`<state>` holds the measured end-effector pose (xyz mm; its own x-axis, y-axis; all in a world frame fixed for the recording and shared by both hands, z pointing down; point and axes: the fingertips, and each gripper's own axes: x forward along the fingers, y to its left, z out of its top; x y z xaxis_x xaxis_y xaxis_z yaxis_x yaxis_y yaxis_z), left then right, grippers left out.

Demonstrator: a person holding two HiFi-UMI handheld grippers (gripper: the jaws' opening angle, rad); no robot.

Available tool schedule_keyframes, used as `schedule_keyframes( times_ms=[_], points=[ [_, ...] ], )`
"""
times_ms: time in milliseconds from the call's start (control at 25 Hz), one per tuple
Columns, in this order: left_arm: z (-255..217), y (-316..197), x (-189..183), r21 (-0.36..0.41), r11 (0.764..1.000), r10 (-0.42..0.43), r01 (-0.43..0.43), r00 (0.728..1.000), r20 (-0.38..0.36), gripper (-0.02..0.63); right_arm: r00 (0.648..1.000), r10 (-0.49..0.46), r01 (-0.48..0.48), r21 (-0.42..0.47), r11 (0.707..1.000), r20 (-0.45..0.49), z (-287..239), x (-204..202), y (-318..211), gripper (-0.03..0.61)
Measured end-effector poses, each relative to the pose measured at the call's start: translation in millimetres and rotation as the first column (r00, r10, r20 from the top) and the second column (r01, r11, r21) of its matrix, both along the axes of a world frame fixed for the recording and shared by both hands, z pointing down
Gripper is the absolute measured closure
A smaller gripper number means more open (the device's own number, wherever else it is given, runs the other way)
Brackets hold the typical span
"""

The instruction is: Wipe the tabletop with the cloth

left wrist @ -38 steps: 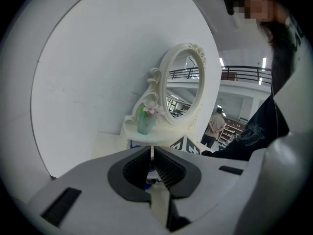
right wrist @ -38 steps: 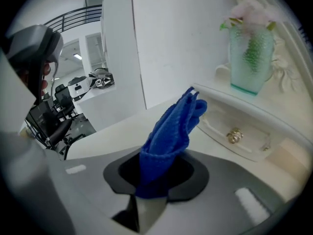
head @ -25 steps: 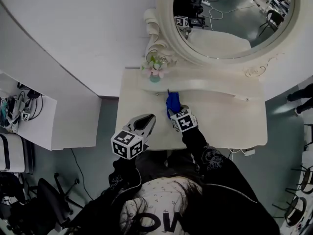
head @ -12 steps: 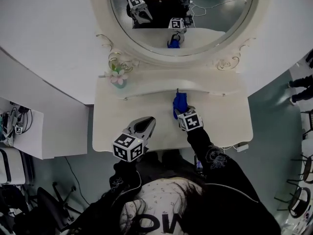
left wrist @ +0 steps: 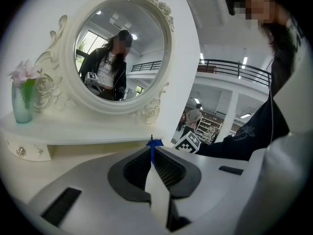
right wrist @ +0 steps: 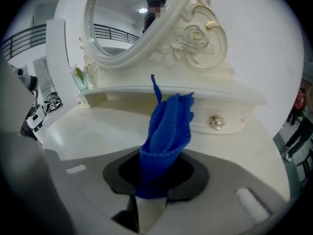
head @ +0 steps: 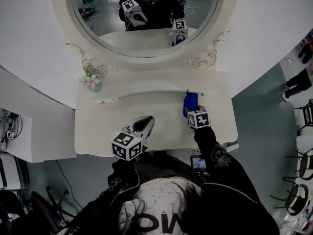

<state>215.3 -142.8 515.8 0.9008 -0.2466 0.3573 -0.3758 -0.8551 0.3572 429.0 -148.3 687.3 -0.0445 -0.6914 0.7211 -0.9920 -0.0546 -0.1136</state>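
Blue cloth (head: 190,102), one, in right gripper (head: 191,113)

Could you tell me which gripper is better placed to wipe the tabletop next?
Right. The right gripper is shut on the blue cloth over the tabletop; the left gripper is shut and empty near the front edge.
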Motion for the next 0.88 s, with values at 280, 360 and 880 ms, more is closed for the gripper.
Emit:
schedule_keyframes(
  times_ms=[280, 360, 880],
  points=[
    [-1.7, 8.3, 35.0, 0.006, 0.999, 0.035, -0.036, 0.999, 0.008, 0.614, 0.989, 0.143, -0.144, -0.013, 0.99, -0.036, -3.4, 88.6, 45.1, 0.469],
    [-1.0, 8.6, 41.7, 0.006, 0.999, 0.042, -0.042, 0.999, 0.011, 0.614, 0.983, 0.181, -0.182, -0.013, 0.983, -0.04, -2.4, 109.5, 57.3, 0.469],
    [15.1, 11.9, 4.6, -0.018, 1.0, -0.012, 0.014, 0.993, 0.121, 0.614, 0.881, 0.473, -0.473, 0.028, 0.881, -0.005, -0.7, 224.0, 130.0, 0.469]
  ],
)
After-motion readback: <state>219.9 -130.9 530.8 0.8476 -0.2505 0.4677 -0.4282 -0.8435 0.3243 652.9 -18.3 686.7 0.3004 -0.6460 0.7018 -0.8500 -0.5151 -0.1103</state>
